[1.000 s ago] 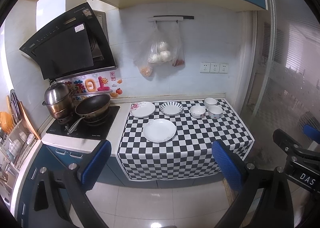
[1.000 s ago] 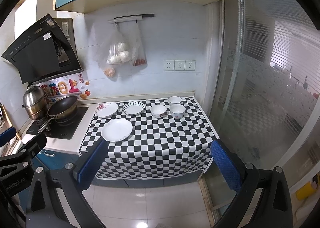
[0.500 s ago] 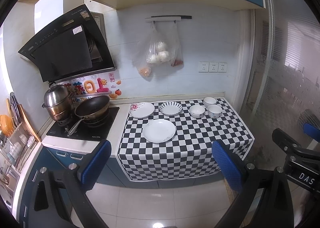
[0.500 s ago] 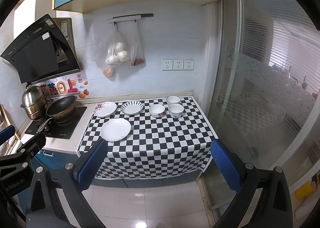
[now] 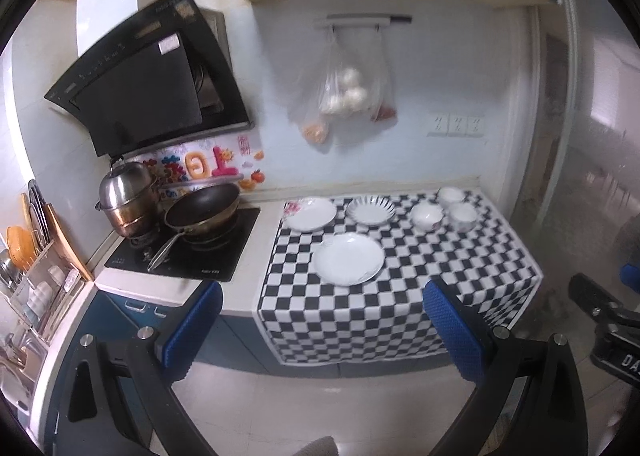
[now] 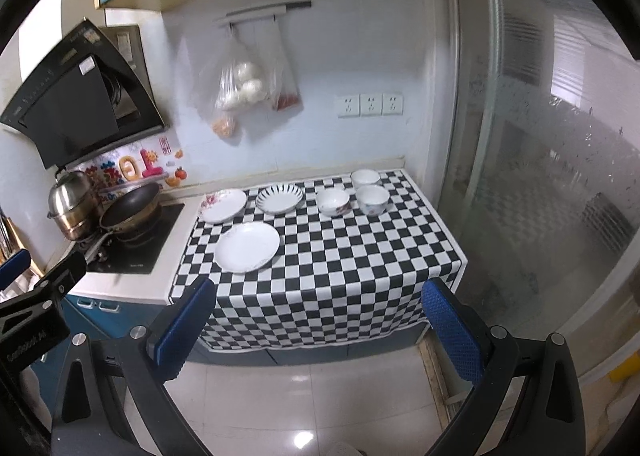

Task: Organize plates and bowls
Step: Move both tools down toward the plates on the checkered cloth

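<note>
From where I sit, nothing on the counter has been sorted yet, so I judge the job to be at its very start. Going left to right: the steel steamer pot (image 5: 127, 198) and the dark frying pan (image 5: 202, 209) sit on the black cooktop (image 5: 224, 252), well apart from the dishes. On the black-and-white checkered cloth (image 6: 360, 256) I count three plates, each lying separately: a white plate with a pink flower print (image 6: 223, 205) at the back left, a large plain white plate (image 6: 247, 246) nearer the front edge, and a white plate with dark radial stripes (image 6: 279, 198) just to the right of the flowered one. Further right come three small white bowls: one with a floral mark (image 6: 333, 201), one beside it (image 6: 372, 199), and one behind that, closest to the wall (image 6: 365, 177) (the two rightmost look nearly touching, though I cannot tell for sure). No plate is stacked on another and no bowl is nested, so all the stacking is left to do. My left gripper (image 5: 322, 322) hangs over the floor in front of the counter, blue pads spread wide with nothing between them; my right gripper (image 6: 316, 330) is the same, wide apart and empty, short of the cloth's hanging edge. At the far right stands the frosted glass door (image 6: 540, 176).
</note>
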Motion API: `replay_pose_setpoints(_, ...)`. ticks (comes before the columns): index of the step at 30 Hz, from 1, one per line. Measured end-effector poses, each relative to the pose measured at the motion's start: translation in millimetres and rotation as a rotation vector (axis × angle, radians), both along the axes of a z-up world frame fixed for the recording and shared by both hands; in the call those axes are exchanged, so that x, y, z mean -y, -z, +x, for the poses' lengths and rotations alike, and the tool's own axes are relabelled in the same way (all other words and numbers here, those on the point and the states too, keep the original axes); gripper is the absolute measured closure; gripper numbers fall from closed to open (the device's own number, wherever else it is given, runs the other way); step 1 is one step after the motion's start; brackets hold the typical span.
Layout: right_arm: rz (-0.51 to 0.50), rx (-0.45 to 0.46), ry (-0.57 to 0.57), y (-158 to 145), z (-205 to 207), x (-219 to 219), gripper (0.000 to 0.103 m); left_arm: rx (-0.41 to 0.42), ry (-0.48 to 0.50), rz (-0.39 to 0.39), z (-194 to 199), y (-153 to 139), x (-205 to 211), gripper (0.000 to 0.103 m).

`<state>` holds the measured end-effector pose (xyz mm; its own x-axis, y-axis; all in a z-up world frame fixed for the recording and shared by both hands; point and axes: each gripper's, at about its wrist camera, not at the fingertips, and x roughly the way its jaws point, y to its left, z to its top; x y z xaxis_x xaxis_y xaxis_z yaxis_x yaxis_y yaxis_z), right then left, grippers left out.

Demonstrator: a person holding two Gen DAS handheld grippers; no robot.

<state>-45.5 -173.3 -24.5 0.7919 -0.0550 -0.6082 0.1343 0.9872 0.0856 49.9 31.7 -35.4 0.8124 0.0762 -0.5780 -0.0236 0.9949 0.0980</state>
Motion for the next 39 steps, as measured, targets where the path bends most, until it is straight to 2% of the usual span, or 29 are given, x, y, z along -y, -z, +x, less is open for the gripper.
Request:
replay_pose_setpoints(3, -0.017, -0.029, 0.0, 17, 23, -12, 0.0, -0.059, -0.013, 0.028, 24, 20, -10, 0.0)
replay_pose_setpoints(7, -0.017, -0.096, -0.015, 45, 65, -21, 0.0, -0.124, -0.03, 0.01, 54, 44, -20, 0.0)
replay_pose_setpoints(10, -0.007, -0.146, -0.031, 69, 105, -23, 0.0, -0.154, -0.052, 0.021, 80, 60, -22, 0.0)
replay_pose_setpoints(14, 0.002, -0.192, -0.064, 99, 164, -23, 0.0, -0.212, -0.092, 0.028, 134, 86, -25, 0.0)
replay_pose_setpoints(16, 0.013, -0.216, -0.084, 115, 200, -21, 0.0, -0.242, -0.108, 0.014, 163, 99, -26, 0.0)
replay_pose_setpoints(19, 0.035, -0.263, -0.118, 141, 263, -16, 0.0, -0.335, -0.131, -0.01, 223, 127, -27, 0.0)
replay_pose_setpoints(25, 0.059, -0.408, -0.213, 202, 394, -11, 0.0, -0.506, -0.169, -0.05, 322, 182, -30, 0.0)
replay_pose_setpoints(30, 0.036, -0.533, -0.277, 260, 483, -16, 0.0, -0.563, -0.198, -0.022, 379, 217, -32, 0.0)
replay_pose_setpoints(39, 0.014, -0.677, -0.276, 338, 560, -29, 0.0, -0.677, -0.165, -0.011, 452, 274, -48, 0.0)
